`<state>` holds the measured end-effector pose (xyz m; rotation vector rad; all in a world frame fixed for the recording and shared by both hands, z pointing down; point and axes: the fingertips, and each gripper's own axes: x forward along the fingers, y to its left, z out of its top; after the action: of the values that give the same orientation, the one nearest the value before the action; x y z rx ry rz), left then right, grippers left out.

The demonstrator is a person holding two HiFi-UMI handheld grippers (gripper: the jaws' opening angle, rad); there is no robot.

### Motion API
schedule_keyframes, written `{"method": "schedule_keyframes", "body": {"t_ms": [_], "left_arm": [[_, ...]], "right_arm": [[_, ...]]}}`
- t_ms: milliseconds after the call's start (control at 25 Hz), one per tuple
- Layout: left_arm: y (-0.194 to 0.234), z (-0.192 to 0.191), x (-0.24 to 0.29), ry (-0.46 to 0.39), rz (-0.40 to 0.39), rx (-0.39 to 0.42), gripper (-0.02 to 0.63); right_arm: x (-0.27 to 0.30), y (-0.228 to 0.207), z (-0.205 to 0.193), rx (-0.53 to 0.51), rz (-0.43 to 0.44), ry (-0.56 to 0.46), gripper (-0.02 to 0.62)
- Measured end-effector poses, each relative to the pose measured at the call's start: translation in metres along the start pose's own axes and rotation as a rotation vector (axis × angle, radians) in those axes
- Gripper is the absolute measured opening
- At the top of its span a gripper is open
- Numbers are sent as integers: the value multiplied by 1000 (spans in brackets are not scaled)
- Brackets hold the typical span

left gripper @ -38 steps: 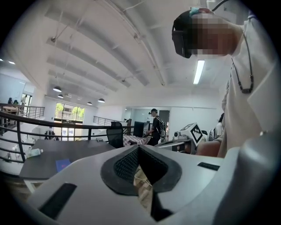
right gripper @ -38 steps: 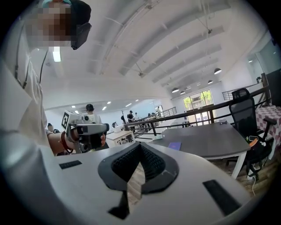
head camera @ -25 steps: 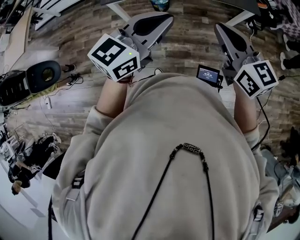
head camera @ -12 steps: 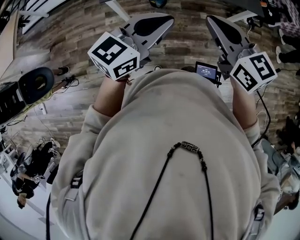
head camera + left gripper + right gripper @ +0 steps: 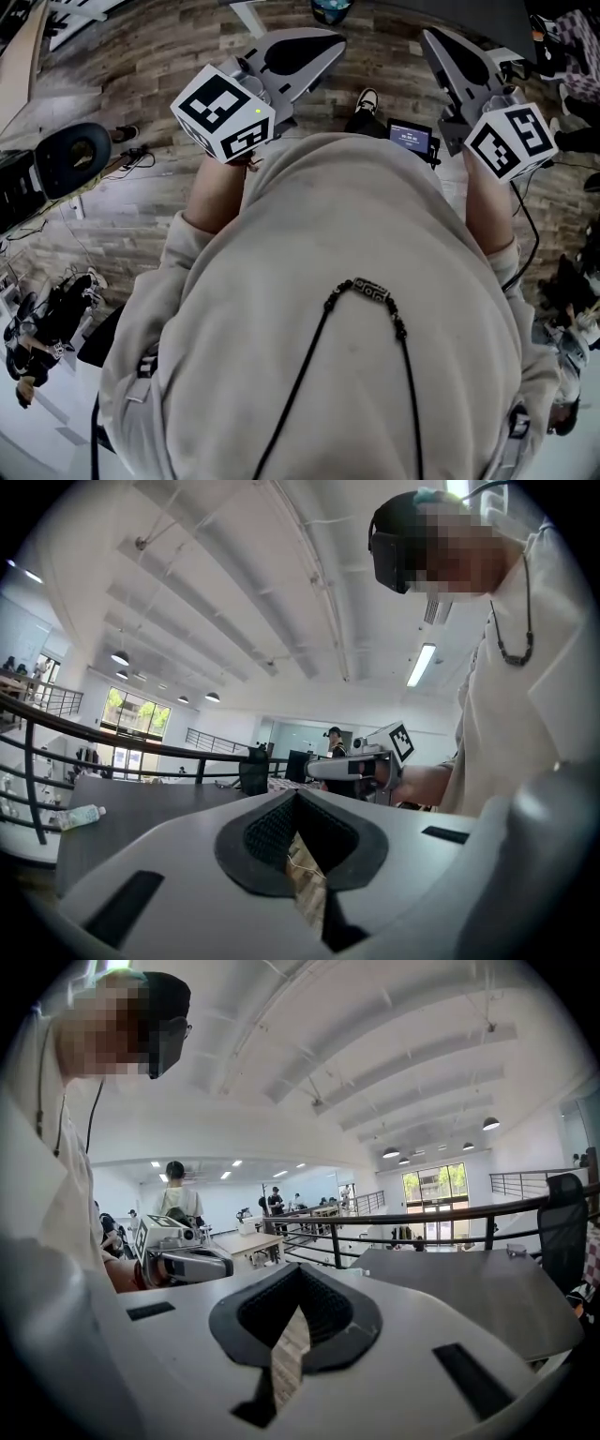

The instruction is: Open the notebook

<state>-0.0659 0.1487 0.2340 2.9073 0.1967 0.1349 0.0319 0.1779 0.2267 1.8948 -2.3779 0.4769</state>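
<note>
No notebook shows in any view. I hold both grippers out in front of my body over a wooden floor. My left gripper (image 5: 330, 39) is shut and empty, its marker cube (image 5: 223, 112) near my wrist; in its own view the jaws (image 5: 297, 795) meet at the tip with only floor behind them. My right gripper (image 5: 433, 39) is shut too, with nothing in it (image 5: 300, 1269). Each gripper view catches the other gripper, the right gripper (image 5: 352, 767) and the left gripper (image 5: 192, 1262), held about level beside it.
A dark grey table (image 5: 141, 810) with a small tube (image 5: 77, 816) on it and a black railing (image 5: 112, 742) lie ahead. A table (image 5: 469, 1283) and office chair (image 5: 565, 1227) stand on the right. A small screen (image 5: 410, 137), a shoe (image 5: 367, 98) and a black round device (image 5: 77, 152) are below.
The floor has slid under me and a shoe has come into view between the grippers. Both grippers stay shut and keep their place before my body.
</note>
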Motion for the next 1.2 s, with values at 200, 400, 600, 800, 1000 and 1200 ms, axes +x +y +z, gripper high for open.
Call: {"method": "schedule_keyframes", "body": {"t_ms": [200,400,600,800,1000,1200], "left_arm": [[20,3,0,-4,77,-10,-2],[32,17,6,-15,125,-4,-3],[68,21,25,-31,232,-46,-2],[105,37,63,-13,251,-68,-3],[132,50,113,21,250,-80,-2],[142,42,156,65,248,-66,-2]], "right_arm": [[16,-31,14,-27,13,-5,11],[26,-59,33,-41,20,-41,11],[40,-99,34,-7,37,-41,11],[60,-148,50,3,56,-16,11],[73,-203,62,41,64,-4,11],[66,-246,43,101,60,-9,11]]}}
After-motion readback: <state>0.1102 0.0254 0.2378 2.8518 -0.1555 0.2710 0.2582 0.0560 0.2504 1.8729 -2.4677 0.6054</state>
